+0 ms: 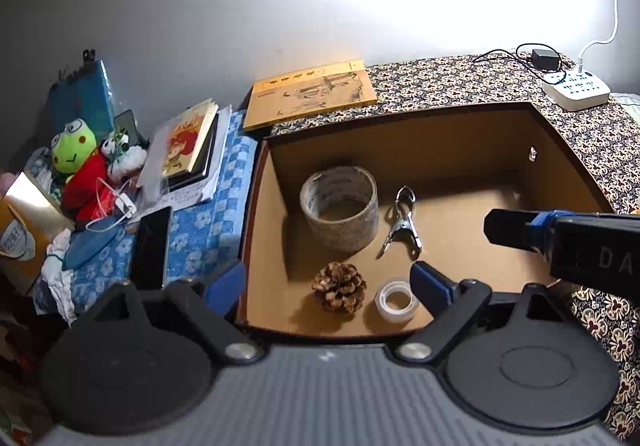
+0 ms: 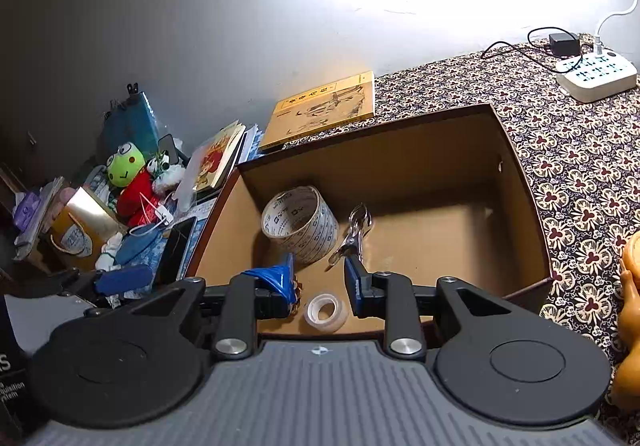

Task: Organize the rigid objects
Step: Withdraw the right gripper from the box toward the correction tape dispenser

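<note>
Left gripper (image 1: 328, 286) jaws spread wide, holding nothing, above near-left corner of cardboard box (image 1: 400, 138). Right gripper (image 2: 320, 282) jaws parted, empty, over box's near edge. Inside box: packing tape roll (image 1: 340, 208) upright, metal clip (image 1: 402, 224) just beside it, pine cone (image 1: 339, 287) and small clear tape roll (image 1: 396, 300) near front wall, apart.
</note>
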Action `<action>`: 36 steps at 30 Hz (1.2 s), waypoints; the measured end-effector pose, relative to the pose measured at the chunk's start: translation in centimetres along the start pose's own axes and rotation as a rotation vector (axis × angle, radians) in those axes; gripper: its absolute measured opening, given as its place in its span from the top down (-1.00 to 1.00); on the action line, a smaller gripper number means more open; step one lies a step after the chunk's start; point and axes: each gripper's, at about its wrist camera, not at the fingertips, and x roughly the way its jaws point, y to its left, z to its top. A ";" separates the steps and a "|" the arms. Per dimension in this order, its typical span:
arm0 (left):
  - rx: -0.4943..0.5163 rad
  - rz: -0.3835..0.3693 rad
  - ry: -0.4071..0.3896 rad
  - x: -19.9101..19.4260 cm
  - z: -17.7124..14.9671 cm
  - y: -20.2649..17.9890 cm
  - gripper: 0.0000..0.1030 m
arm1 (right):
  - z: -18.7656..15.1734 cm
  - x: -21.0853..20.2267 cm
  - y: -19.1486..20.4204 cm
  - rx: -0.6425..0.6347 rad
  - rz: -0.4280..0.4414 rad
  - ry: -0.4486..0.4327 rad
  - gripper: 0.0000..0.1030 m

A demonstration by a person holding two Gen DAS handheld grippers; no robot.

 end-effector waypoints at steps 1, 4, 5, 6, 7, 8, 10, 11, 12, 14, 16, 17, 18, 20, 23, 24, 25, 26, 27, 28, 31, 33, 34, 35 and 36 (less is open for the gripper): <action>0.000 0.005 0.000 -0.1 -0.2 0.1 -0.77 | -0.2 -0.1 0.2 -0.013 -0.004 0.001 0.80; -0.003 0.015 0.001 -0.4 -0.7 0.3 -0.77 | -0.6 -0.4 0.6 -0.042 -0.009 0.007 0.79; -0.005 0.011 0.004 -0.4 -0.9 0.4 -0.77 | -0.8 -0.5 0.7 -0.045 -0.006 0.008 0.79; -0.007 0.007 0.008 -0.5 -1.1 0.5 -0.77 | -1.1 -0.6 0.7 -0.047 -0.003 0.009 0.79; -0.008 0.005 0.013 -0.5 -1.3 0.5 -0.77 | -1.3 -0.8 0.8 -0.050 0.000 0.012 0.79; -0.008 0.005 0.018 -0.5 -1.4 0.5 -0.77 | -1.5 -0.8 0.9 -0.055 -0.001 0.017 0.79; -0.013 0.001 0.029 -0.4 -1.9 0.6 -0.77 | -1.9 -0.9 1.0 -0.067 -0.010 0.025 0.78; -0.016 -0.004 0.035 -0.4 -2.1 0.6 -0.77 | -2.2 -0.9 1.0 -0.069 -0.013 0.031 0.78; -0.018 -0.010 0.040 -0.4 -2.3 0.6 -0.77 | -2.4 -0.9 1.0 -0.068 -0.012 0.040 0.78; -0.023 -0.021 0.061 -0.1 -2.9 0.6 -0.77 | -2.9 -0.7 0.9 -0.070 -0.011 0.062 0.78; -0.025 -0.030 0.082 0.3 -3.5 0.4 -0.77 | -3.3 -0.5 0.9 -0.076 -0.020 0.076 0.78; -0.025 -0.031 0.093 0.5 -3.8 0.4 -0.77 | -3.5 -0.5 0.8 -0.077 -0.025 0.081 0.78; -0.024 -0.037 0.101 0.7 -4.1 0.3 -0.77 | -3.7 -0.4 0.8 -0.074 -0.028 0.088 0.78; -0.021 -0.042 0.114 0.9 -4.6 0.2 -0.77 | -4.0 -0.2 0.5 -0.060 -0.032 0.103 0.78; -0.022 -0.044 0.133 1.3 -5.0 0.2 -0.77 | -4.4 -0.1 0.2 -0.045 -0.035 0.119 0.77; -0.022 -0.046 0.137 1.4 -5.2 0.2 -0.77 | -4.5 0.0 0.1 -0.043 -0.037 0.123 0.77; -0.022 -0.046 0.143 1.5 -5.3 0.1 -0.77 | -4.6 0.0 0.1 -0.041 -0.039 0.126 0.77; -0.021 -0.048 0.149 1.6 -5.4 0.1 -0.77 | -4.6 0.0 0.0 -0.039 -0.040 0.129 0.77; -0.019 -0.049 0.154 1.8 -5.6 0.0 -0.77 | -4.7 0.0 0.0 -0.036 -0.040 0.133 0.77; -0.017 -0.050 0.160 1.9 -5.7 0.0 -0.77 | -4.8 0.1 -0.1 -0.033 -0.042 0.137 0.77; -0.008 -0.052 0.177 2.2 -6.0 -0.3 -0.77 | -5.1 0.1 -0.4 -0.024 -0.044 0.146 0.77; -0.006 -0.054 0.189 2.5 -6.2 -0.3 -0.77 | -5.2 0.2 -0.5 -0.017 -0.049 0.152 0.77; -0.005 -0.055 0.195 2.7 -6.3 -0.4 -0.77 | -5.3 0.2 -0.6 -0.013 -0.051 0.156 0.76; -0.004 -0.055 0.201 2.8 -6.4 -0.4 -0.77 | -5.4 0.3 -0.7 -0.009 -0.051 0.160 0.76; -0.003 -0.054 0.207 2.9 -6.5 -0.5 -0.77 | -5.5 0.3 -0.9 -0.005 -0.052 0.165 0.76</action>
